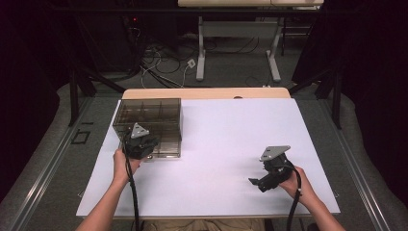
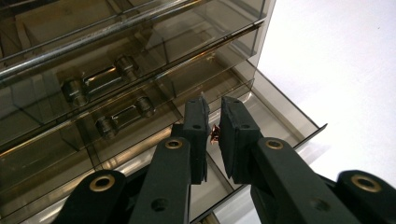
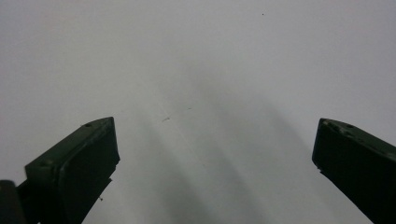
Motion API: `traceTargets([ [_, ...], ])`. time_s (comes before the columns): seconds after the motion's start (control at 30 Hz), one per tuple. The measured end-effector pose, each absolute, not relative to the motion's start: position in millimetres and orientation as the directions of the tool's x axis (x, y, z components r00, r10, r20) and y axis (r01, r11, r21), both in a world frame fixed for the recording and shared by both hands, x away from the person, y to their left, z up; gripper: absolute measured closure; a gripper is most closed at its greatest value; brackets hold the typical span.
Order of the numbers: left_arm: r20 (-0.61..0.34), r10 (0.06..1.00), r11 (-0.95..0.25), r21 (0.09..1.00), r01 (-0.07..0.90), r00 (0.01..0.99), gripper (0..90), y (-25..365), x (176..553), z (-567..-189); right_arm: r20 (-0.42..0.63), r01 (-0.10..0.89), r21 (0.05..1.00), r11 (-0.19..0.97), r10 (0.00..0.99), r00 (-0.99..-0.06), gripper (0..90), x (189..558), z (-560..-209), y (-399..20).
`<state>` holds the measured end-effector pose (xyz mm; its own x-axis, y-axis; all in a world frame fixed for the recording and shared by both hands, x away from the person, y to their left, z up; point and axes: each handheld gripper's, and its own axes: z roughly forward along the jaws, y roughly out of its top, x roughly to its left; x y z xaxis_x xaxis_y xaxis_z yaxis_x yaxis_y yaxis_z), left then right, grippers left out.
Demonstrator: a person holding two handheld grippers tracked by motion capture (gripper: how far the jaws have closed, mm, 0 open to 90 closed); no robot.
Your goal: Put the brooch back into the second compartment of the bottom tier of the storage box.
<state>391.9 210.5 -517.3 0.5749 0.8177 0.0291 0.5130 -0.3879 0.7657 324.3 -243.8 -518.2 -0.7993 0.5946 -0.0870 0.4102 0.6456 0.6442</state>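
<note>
1. At the left of the white counter (image 1: 216, 144) stands a smoky, see-through drawer cabinet (image 1: 154, 115) with a grid of compartments on top. It sits near the counter's far left corner.
2. The person's left hand (image 1: 122, 166) holds the left tongs (image 1: 144, 144) right against the cabinet's near face. A grey three-cornered plate rides on top of them.
3. In the left gripper view, the left tongs (image 2: 214, 133) are nearly pressed together, pinching a tiny copper-coloured object (image 2: 215, 132). What it is cannot be told.
4. The object hangs above the lowest drawer (image 2: 280, 116), which is pulled out. Two closed drawers above it show metal handles (image 2: 100, 81).
5. The middle of the counter is bare white.
6. At the right, well apart from the cabinet, the right hand (image 1: 293, 183) holds the right tongs (image 1: 257, 183) low over the counter.
7. In the right gripper view, the right tongs (image 3: 215, 154) are spread wide, with plain white surface between them.
</note>
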Motion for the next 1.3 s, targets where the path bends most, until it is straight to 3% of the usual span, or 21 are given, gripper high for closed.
traceTargets([
  [1.3,0.045,0.838,-0.423,0.682,0.597,0.543,80.7,213,399,-530,-0.085,0.409,0.644,0.647,0.592,-0.801,0.0,324,-518,-244],
])
